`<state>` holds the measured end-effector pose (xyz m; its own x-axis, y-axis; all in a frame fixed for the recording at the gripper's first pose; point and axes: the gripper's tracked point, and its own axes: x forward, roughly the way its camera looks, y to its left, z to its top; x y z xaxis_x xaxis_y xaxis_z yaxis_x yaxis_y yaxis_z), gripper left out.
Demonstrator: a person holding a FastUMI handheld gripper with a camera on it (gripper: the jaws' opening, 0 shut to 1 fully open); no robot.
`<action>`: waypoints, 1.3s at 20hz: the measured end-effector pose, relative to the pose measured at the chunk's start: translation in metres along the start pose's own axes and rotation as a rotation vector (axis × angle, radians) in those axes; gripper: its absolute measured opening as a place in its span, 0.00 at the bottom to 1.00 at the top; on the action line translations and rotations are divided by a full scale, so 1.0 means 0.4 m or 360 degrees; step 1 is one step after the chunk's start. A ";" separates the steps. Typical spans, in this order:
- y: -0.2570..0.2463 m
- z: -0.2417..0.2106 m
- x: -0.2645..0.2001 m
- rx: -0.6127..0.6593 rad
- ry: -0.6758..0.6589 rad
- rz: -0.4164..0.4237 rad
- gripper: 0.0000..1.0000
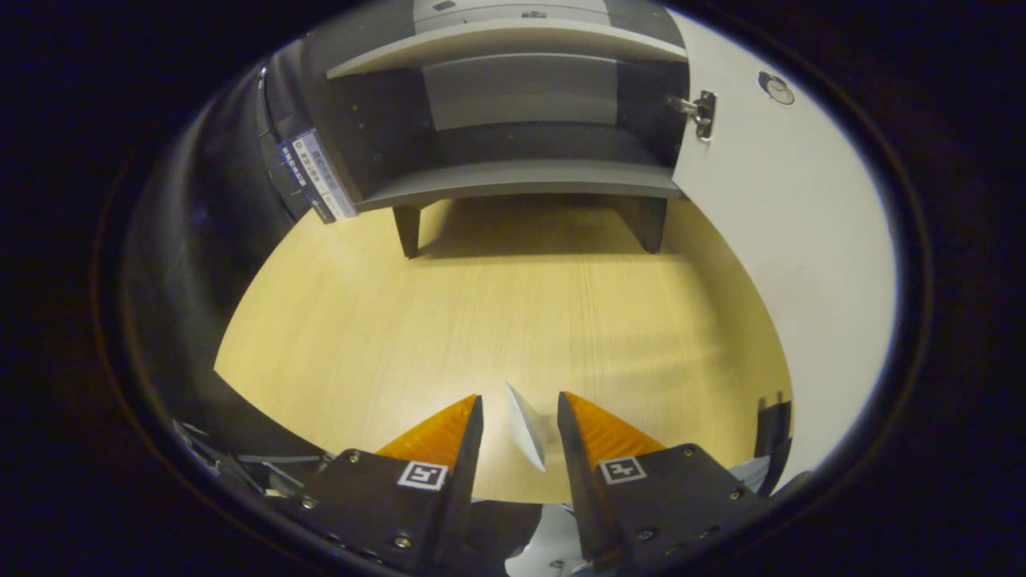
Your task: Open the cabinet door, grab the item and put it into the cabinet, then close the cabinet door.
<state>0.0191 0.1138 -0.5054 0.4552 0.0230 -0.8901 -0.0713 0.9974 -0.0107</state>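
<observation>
My gripper [519,395] hovers over the front part of a light wooden tabletop [513,320], its fingers drawn close together. A thin white item [525,429] stands edge-on in the narrow gap between them, its pointed corner reaching just past the fingertips and lifted off the table. Beyond the fingers, at the far end of the table, stands a dark grey cabinet [521,180] on short legs. Its white door [785,240] is swung open to the right, with a metal hinge [699,112] at its inner edge. The lower compartment [529,144] and the shelf [513,44] above it look bare.
A dark object with a label strip [317,176] leans against the cabinet's left side. The open door walls off the table's right side. Bare tabletop lies between the fingers and the cabinet legs [407,231].
</observation>
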 end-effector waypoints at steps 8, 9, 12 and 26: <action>-0.031 -0.032 0.057 0.0038 0.0091 -0.0056 0.17; -0.033 -0.029 0.057 0.0058 0.0084 -0.0053 0.17; -0.048 -0.016 0.048 0.0065 0.0072 -0.0083 0.17; -0.018 0.398 -0.255 0.0071 -0.0465 -0.0038 0.17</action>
<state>0.1147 0.1151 -0.3419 0.6928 0.0116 -0.7210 -0.0211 0.9998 -0.0042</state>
